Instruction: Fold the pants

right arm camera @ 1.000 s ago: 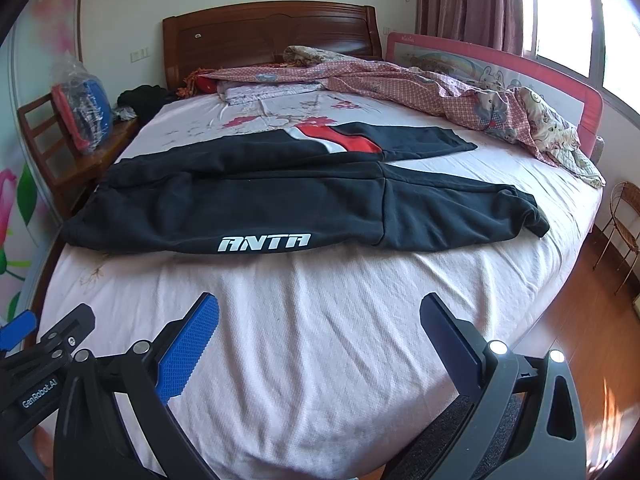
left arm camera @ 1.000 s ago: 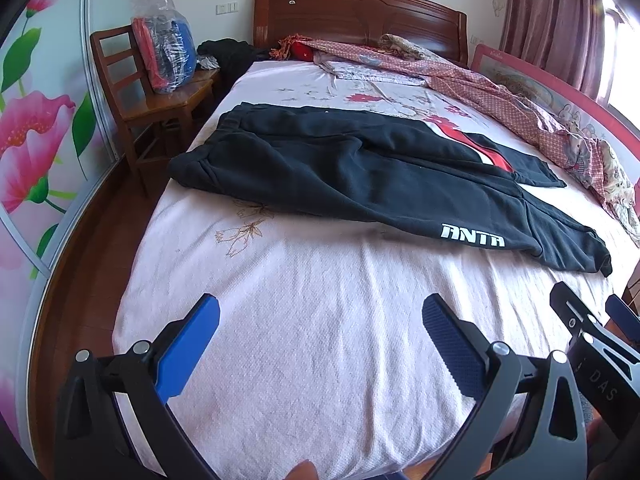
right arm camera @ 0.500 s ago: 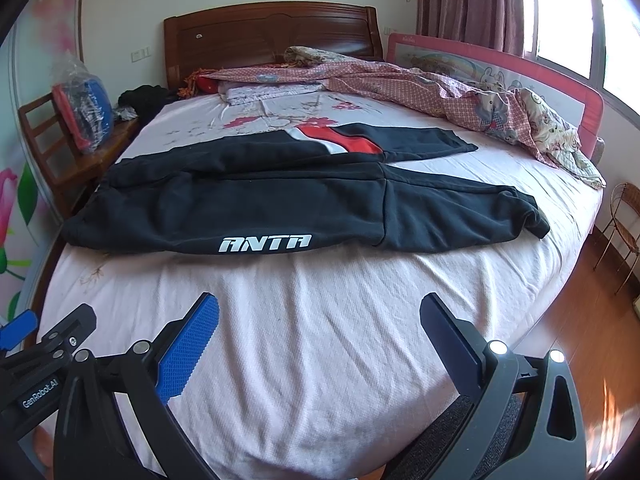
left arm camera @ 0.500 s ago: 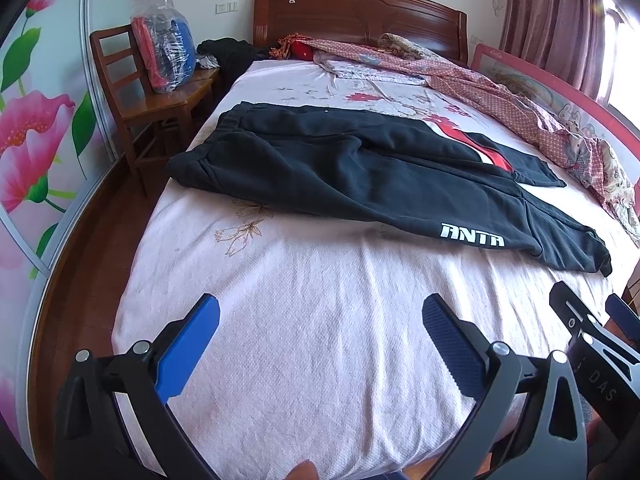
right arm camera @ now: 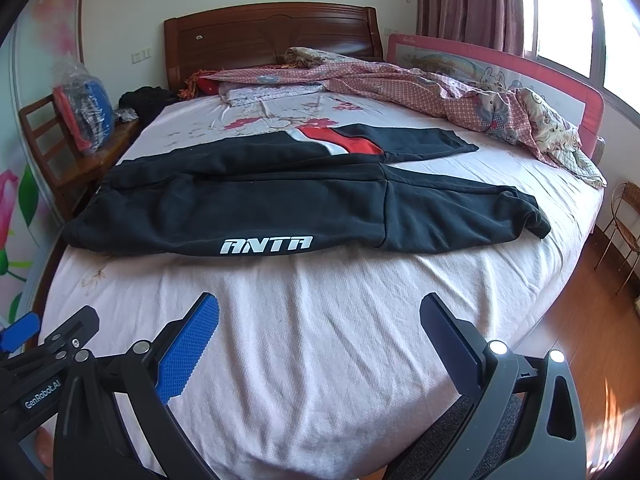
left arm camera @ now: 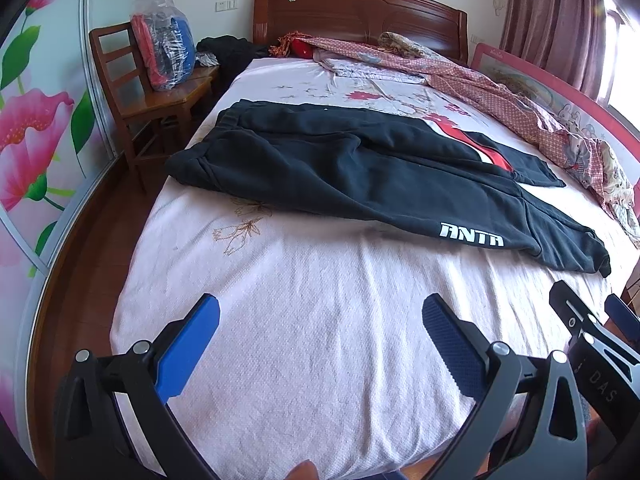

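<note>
From my left I see a wooden chair [left arm camera: 160, 96] bearing a plastic-wrapped bundle [left arm camera: 166, 54] beside the bed [left arm camera: 320, 320]. The pants [right arm camera: 280, 204], black fleece with white ANTA lettering and a red-white panel, lie unfolded across the bed's middle, waistband at the left edge, cuffs toward the right. Between them and the near edge I have a broad stretch of bare, textured pink sheet. My left gripper [left arm camera: 320, 336] and right gripper [right arm camera: 319, 334] hover over that edge, ribbed blue fingers [right arm camera: 188, 344] spread wide, holding and touching nothing. A crumpled checked quilt [right arm camera: 460, 96] lines the far right side.
</note>
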Motion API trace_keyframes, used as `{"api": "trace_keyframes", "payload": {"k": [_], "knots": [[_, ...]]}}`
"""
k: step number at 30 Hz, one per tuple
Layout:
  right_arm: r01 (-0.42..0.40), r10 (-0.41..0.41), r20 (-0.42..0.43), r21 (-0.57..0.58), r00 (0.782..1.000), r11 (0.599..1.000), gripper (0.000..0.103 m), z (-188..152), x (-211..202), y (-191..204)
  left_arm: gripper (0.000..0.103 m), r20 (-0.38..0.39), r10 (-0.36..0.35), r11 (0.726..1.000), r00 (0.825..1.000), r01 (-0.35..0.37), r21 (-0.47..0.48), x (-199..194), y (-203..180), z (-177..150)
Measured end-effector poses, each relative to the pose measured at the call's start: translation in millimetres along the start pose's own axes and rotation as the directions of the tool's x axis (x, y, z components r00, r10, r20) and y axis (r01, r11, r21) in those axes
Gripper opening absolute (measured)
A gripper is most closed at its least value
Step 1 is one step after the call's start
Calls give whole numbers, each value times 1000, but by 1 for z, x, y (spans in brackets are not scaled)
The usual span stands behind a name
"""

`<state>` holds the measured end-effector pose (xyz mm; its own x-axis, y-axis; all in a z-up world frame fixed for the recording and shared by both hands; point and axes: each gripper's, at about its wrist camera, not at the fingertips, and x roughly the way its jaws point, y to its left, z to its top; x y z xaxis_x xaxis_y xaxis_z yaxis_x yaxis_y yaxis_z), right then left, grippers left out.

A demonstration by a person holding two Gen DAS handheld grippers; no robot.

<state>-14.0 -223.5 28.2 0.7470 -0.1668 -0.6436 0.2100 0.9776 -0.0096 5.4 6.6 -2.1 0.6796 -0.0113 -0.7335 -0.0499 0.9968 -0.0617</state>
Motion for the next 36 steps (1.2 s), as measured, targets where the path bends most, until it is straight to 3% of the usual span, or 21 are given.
{"api": "trace_keyframes", "payload": {"k": [24, 36], "knots": [[2, -2, -15, 2, 1000, 1000, 100, -2, 4, 1, 101, -14, 7, 1000, 1000, -7, 2, 6, -1, -1], [12, -11, -60, 10, 998, 1000, 100, 1, 22, -3, 101, -39, 12, 1000, 999, -12, -4, 31, 3, 12]]}}
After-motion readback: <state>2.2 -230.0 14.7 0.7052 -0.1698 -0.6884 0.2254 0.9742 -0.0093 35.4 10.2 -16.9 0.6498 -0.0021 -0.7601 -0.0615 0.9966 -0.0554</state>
